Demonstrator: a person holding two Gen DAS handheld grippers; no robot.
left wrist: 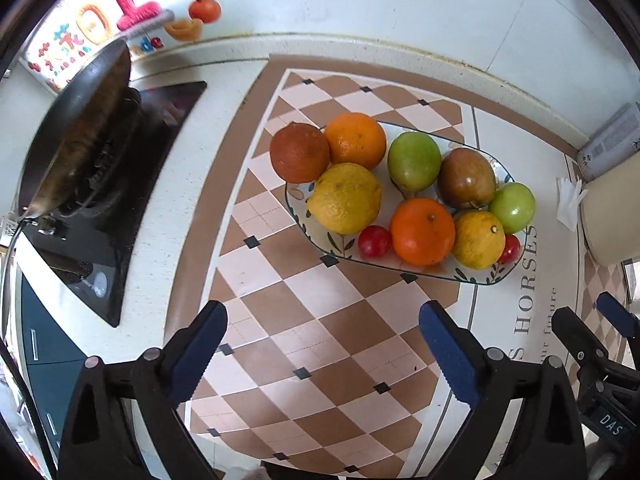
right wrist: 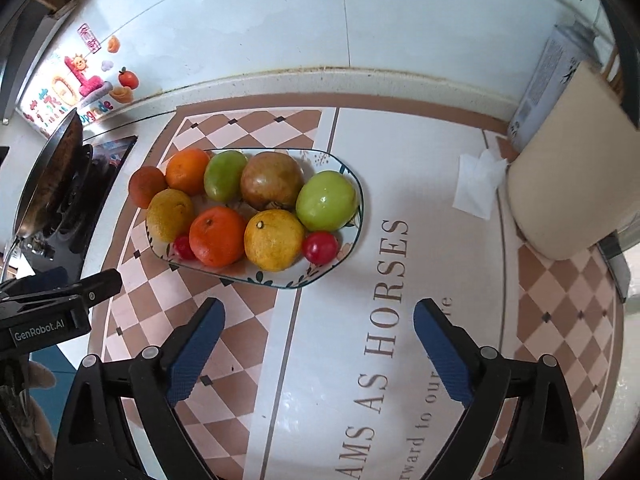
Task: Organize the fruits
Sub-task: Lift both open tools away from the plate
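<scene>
We see the fruits heaped on an oval plate (right wrist: 352,184) that sits on the checkered mat (right wrist: 248,320), a dark orange (left wrist: 299,152) hanging over its left rim. Our left gripper (left wrist: 322,344) and right gripper (right wrist: 316,344) hover nearby, fingers spread wide, holding nothing. A wok (left wrist: 80,120) stands further left.

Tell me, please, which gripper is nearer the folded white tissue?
Right. The right gripper sits short of the tissue; the left gripper is farther left.
</scene>
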